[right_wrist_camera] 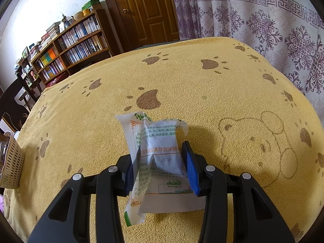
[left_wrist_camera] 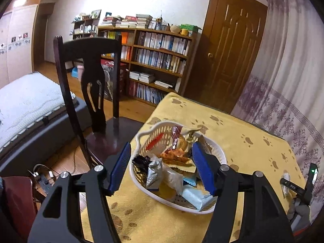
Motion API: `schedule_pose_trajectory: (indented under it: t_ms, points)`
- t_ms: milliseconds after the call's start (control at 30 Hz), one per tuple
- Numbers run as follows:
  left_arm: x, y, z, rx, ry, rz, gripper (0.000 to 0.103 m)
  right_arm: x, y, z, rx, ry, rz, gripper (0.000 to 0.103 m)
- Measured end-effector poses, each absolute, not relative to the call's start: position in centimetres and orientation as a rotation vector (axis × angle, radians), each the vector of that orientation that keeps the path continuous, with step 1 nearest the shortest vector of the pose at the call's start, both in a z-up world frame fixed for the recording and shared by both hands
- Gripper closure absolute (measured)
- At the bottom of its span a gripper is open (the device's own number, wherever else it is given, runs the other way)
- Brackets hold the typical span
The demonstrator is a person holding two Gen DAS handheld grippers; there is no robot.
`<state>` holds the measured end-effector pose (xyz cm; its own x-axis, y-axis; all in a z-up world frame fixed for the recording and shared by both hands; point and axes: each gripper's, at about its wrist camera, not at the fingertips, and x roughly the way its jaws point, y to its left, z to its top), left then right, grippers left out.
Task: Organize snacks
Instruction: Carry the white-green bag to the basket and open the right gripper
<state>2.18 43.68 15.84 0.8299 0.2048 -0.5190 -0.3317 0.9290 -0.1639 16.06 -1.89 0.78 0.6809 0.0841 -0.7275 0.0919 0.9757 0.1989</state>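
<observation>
A white slotted basket [left_wrist_camera: 141, 133] sits near the left edge of the table and holds several snack packets, among them a silver one [left_wrist_camera: 154, 172], an orange one [left_wrist_camera: 174, 156] and a light blue one [left_wrist_camera: 194, 198]. My left gripper [left_wrist_camera: 161, 147] hovers over the basket, open, with nothing between its blue pads. In the right wrist view my right gripper [right_wrist_camera: 162, 147] is shut on a crumpled white snack packet [right_wrist_camera: 160, 133] with green and orange print, held just above the yellow cloth. The basket [right_wrist_camera: 12, 162] shows at that view's far left edge.
A yellow paw-print cloth [right_wrist_camera: 202, 85] covers the table. A dark wooden chair [left_wrist_camera: 91, 81] stands against the table's left side, with a bed [left_wrist_camera: 30, 101] beyond it. A bookshelf [left_wrist_camera: 158, 60], a brown door [left_wrist_camera: 232, 50] and a patterned curtain [right_wrist_camera: 263, 20] stand behind.
</observation>
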Motion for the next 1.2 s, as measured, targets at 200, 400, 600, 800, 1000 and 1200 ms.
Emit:
schedule_pose_trajectory:
  t_ms: [200, 400, 600, 800, 1000, 1200]
  points:
    - [1.1, 42.8, 17.0, -0.197, 0.464, 0.327, 0.021, 15.9, -1.6, 0.9, 0.240, 0.809, 0.007, 0.065]
    - [0.5, 42.9, 17.6, -0.213, 0.448, 0.320, 0.021, 15.2, -1.7, 1.7, 0.274, 0.794, 0.034, 0.069]
    - [0.4, 42.5, 17.9, -0.196, 0.439, 0.331, 0.021, 13.4, -0.8, 3.7, 0.279, 0.748, 0.084, 0.074]
    - [-0.2, 42.8, 18.4, -0.209, 0.419, 0.327, 0.021, 13.1, -1.2, 4.3, 0.266, 0.752, 0.054, 0.072]
    - [-0.5, 43.0, 18.6, -0.221, 0.411, 0.329, 0.021, 13.3, -2.8, 3.4, 0.352, 0.771, 0.058, 0.035]
    - [-0.6, 42.7, 18.8, -0.212, 0.407, 0.313, 0.021, 14.7, -0.2, 1.8, 0.258, 0.858, 0.054, 0.033]
